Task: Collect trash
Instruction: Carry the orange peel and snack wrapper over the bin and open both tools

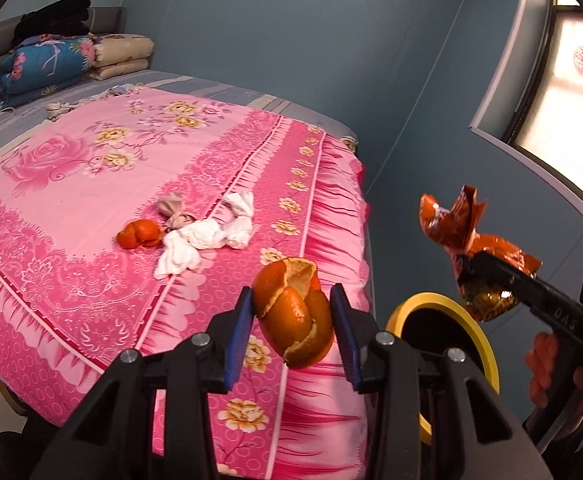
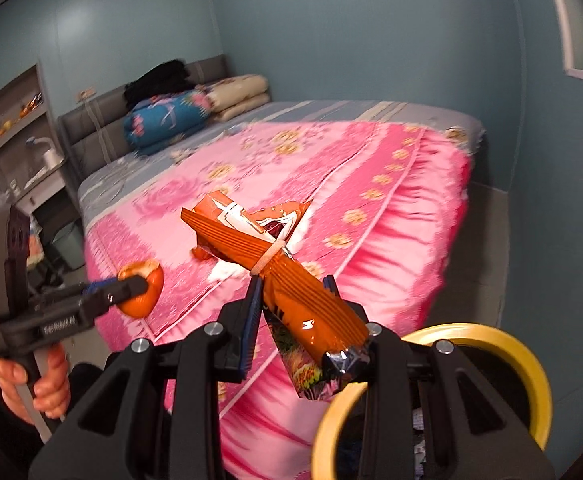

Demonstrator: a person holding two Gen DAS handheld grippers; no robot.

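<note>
Two loads: each hand-held gripper carries one piece of trash off the bed.
Bed (image 1: 91,184): pink floral spread; more trash lies on it, well apart from both grippers.
Bin (image 2: 531,364): yellow-rimmed opening on the floor just beside the bed's corner, low in both views and partly hidden behind the gripper bodies.
Snack wrapper (image 2: 291,292): orange foil bag, tied at its waist with a pale band, pinched near its lower half by the right hand-held gripper (image 2: 293,286); the long top end sticks out free.
Orange peel (image 1: 291,312): curled shell clamped between the blue pads of the left hand-held gripper (image 1: 293,312), in the air over the bed's edge.
Left on bed: white tissue wads (image 1: 203,240), a beige crumpled piece (image 1: 175,210), a second peel (image 1: 139,234).
Risk, peel: likely brittle; a split section could break off and drop onto the spread short of the bin.
Risk, wrapper: slick foil may slide through the pads, or its free end may catch the rim and hang outside.
</note>
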